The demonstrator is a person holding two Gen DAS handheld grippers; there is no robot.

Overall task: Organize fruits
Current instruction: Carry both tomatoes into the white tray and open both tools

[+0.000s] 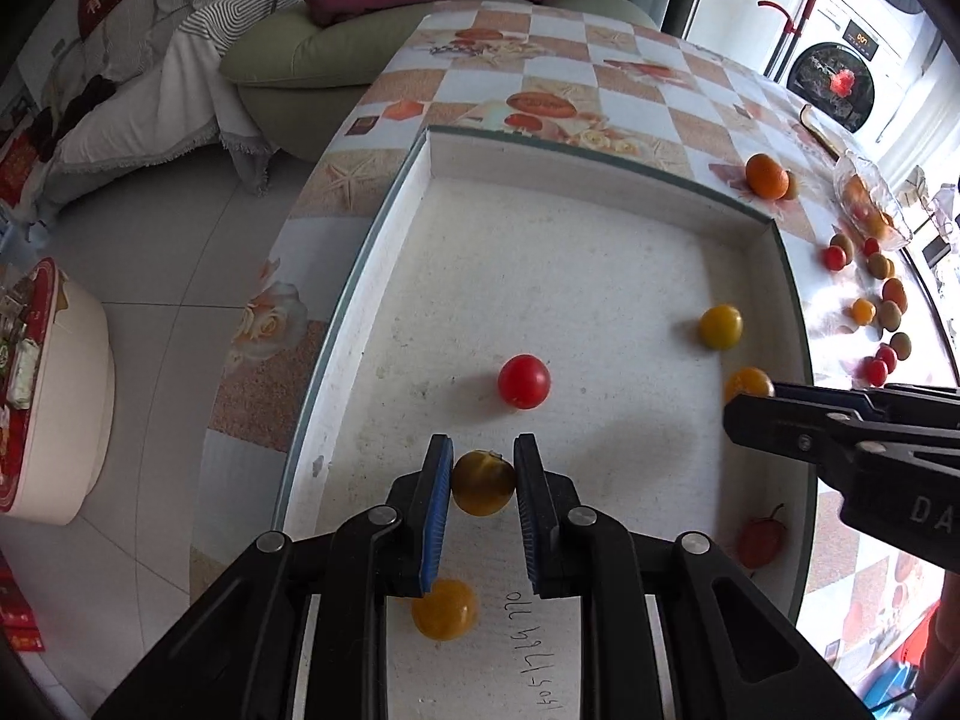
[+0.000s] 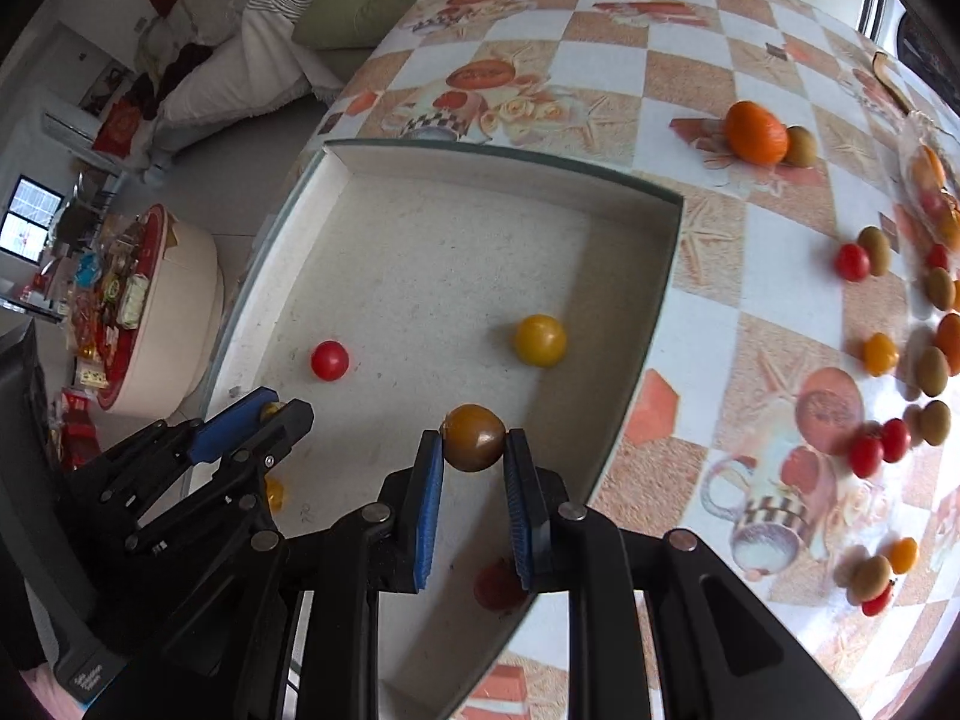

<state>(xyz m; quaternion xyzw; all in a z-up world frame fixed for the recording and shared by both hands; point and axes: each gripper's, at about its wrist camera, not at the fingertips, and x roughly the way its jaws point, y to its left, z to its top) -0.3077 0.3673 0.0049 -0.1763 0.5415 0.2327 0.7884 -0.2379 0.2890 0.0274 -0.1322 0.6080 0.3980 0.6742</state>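
A white foam tray (image 1: 600, 159) (image 2: 480, 159) lies on the checkered table. My left gripper (image 1: 483, 456) hangs over the tray's near part, shut on a dull yellow cherry tomato (image 1: 483, 483). My right gripper (image 2: 474, 441) is shut on a brownish-orange cherry tomato (image 2: 473, 438) near the tray's right wall. In the right wrist view the left gripper (image 2: 279, 411) shows at the left. In the left wrist view the right gripper (image 1: 729, 414) enters from the right. Loose in the tray are a red tomato (image 1: 524, 381) (image 2: 329, 360), a yellow tomato (image 1: 720, 327) (image 2: 540, 340) and more under the grippers.
An orange (image 1: 766, 176) (image 2: 755, 132) and several small red, yellow and green-brown fruits (image 2: 879, 354) are scattered on the table right of the tray. A glass bowl (image 1: 870, 204) stands at the far right. A green sofa (image 1: 282, 60) and a round white stool (image 1: 66, 396) stand left of the table.
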